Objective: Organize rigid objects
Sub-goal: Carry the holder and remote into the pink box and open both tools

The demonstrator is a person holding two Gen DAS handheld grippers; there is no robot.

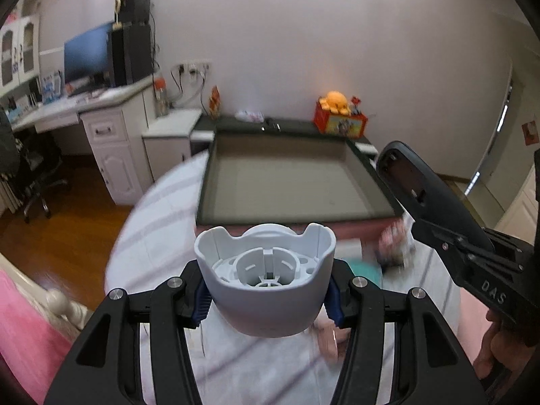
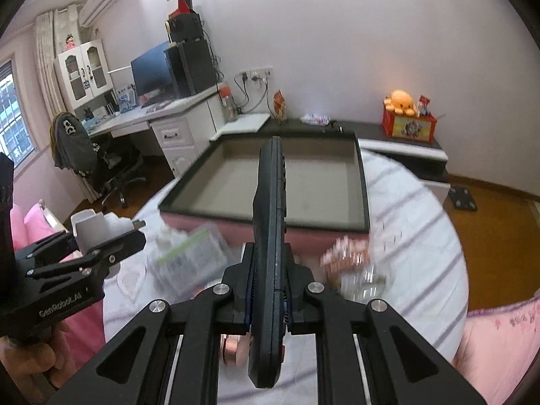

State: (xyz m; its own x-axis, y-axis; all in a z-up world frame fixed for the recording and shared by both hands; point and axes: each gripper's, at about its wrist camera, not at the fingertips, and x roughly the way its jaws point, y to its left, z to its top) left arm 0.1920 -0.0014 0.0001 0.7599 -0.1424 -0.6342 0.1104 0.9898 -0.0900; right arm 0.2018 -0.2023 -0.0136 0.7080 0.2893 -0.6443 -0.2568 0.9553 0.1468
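— Between the fingers of the left tool (image 1: 268, 298), what sits there?
— A white plastic cup-shaped part (image 1: 266, 276), clamped at both sides, open end up.
— And the right tool (image 2: 268, 295)?
— Closed tight on a black remote control (image 2: 270, 222), held on edge, pointing ahead.
— What lies beyond both tools?
— A dark-rimmed tray (image 1: 297, 182) on the bed (image 2: 415, 222); blurred small items (image 2: 189, 260) lie just below the tools, near the tray's front edge.
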